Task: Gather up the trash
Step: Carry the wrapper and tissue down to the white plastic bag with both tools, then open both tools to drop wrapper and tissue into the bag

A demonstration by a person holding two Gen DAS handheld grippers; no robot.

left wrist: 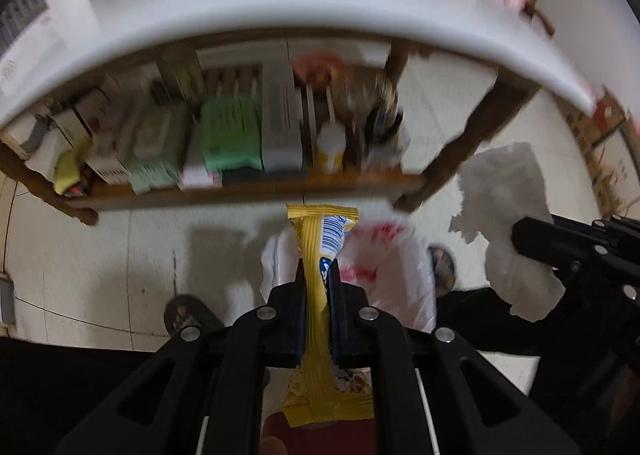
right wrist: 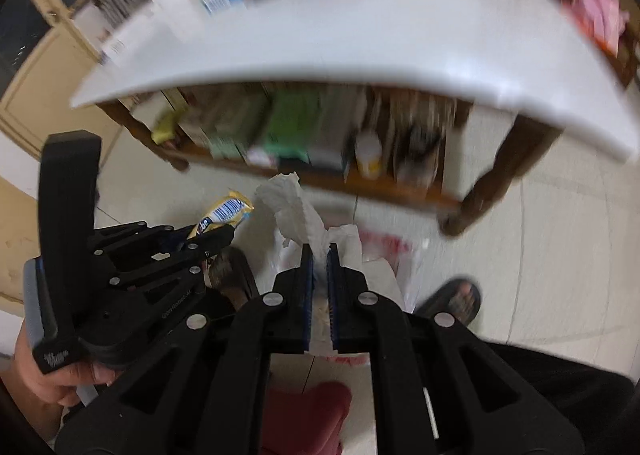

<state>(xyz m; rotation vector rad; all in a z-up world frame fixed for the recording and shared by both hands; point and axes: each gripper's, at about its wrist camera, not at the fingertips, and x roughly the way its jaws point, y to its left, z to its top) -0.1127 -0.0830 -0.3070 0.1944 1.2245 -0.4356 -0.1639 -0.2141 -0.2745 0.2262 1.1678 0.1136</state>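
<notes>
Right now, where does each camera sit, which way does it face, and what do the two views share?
Left wrist: on the left gripper, facing steeply down; shut on a yellow snack wrapper above a plastic bag on the floor; sandalled feet and right gripper show.
Right wrist: on the right gripper, facing down; shut on a crumpled tissue; left gripper, the holding hand and feet show.
Shared: wrapper, tissue, bag, white tabletop, cluttered lower shelf.
</notes>
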